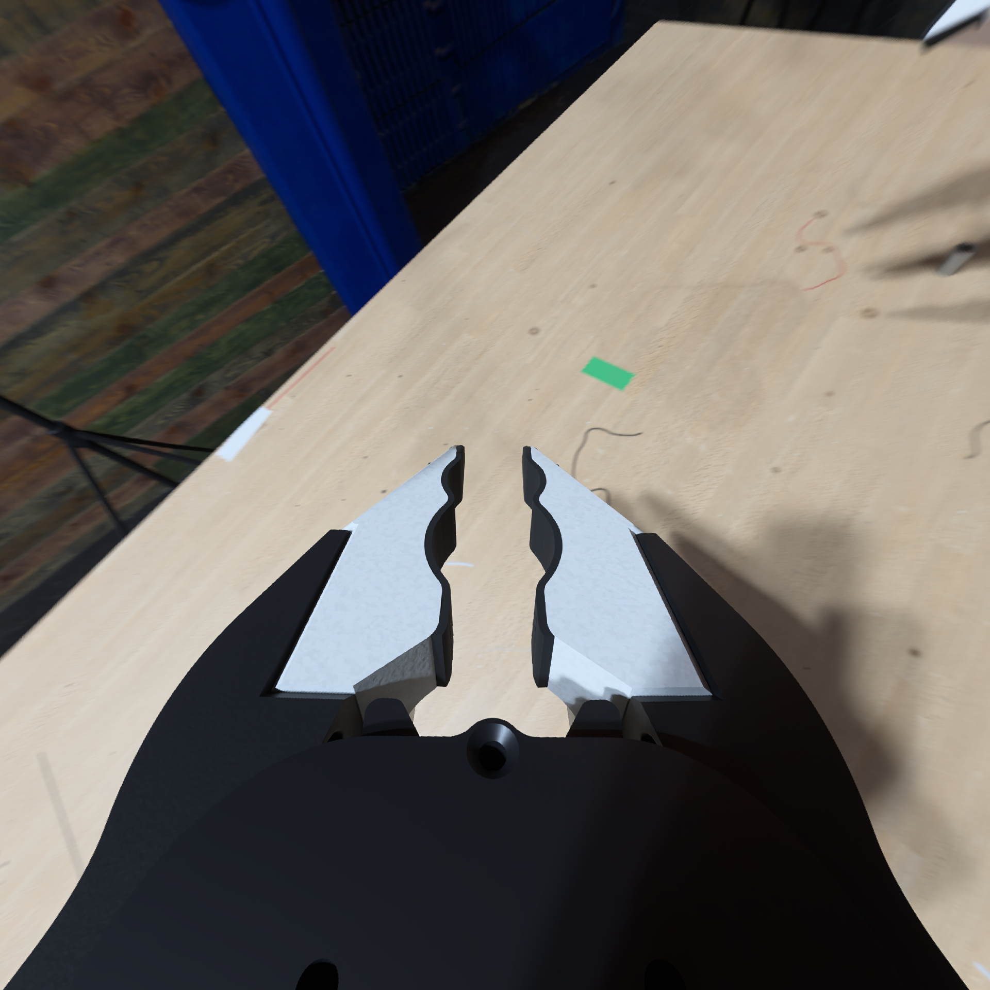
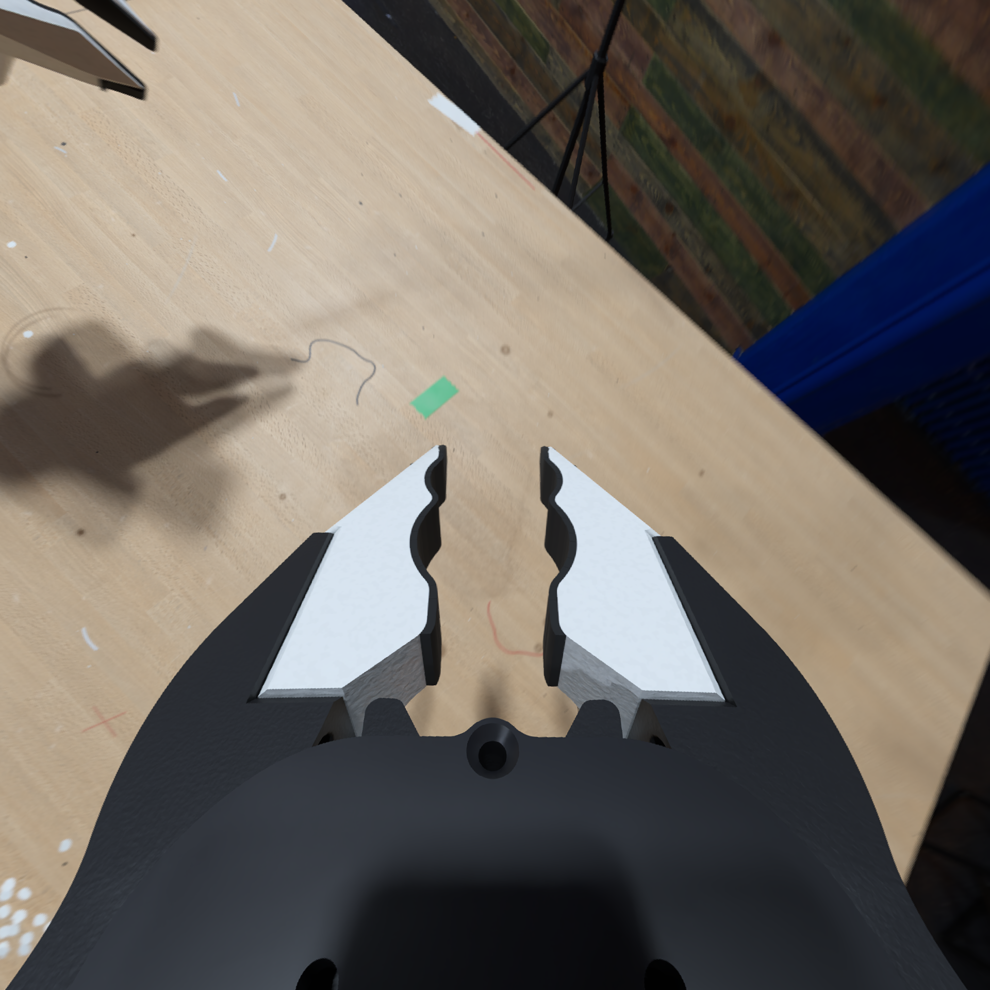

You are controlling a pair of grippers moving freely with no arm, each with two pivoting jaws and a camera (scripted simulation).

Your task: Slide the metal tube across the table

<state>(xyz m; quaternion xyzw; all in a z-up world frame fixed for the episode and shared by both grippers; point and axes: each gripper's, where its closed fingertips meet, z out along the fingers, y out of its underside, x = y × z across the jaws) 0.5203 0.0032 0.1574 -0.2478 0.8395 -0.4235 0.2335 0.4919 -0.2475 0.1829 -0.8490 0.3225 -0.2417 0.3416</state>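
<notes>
A small grey metal piece, which looks like the tube, lies on the wooden table at the far right of the left wrist view, inside a dark shadow; it is small and blurred. It does not show in the right wrist view. My left gripper is open and empty, low over the table, well to the left of that piece. My right gripper is open and empty over a red scribble on the table. The left gripper's fingers show at the top left of the right wrist view.
A green tape patch lies ahead of both grippers. A blue cabinet stands beyond the table's edge, with a black tripod on the plank floor. A tip of the right gripper shows at top right.
</notes>
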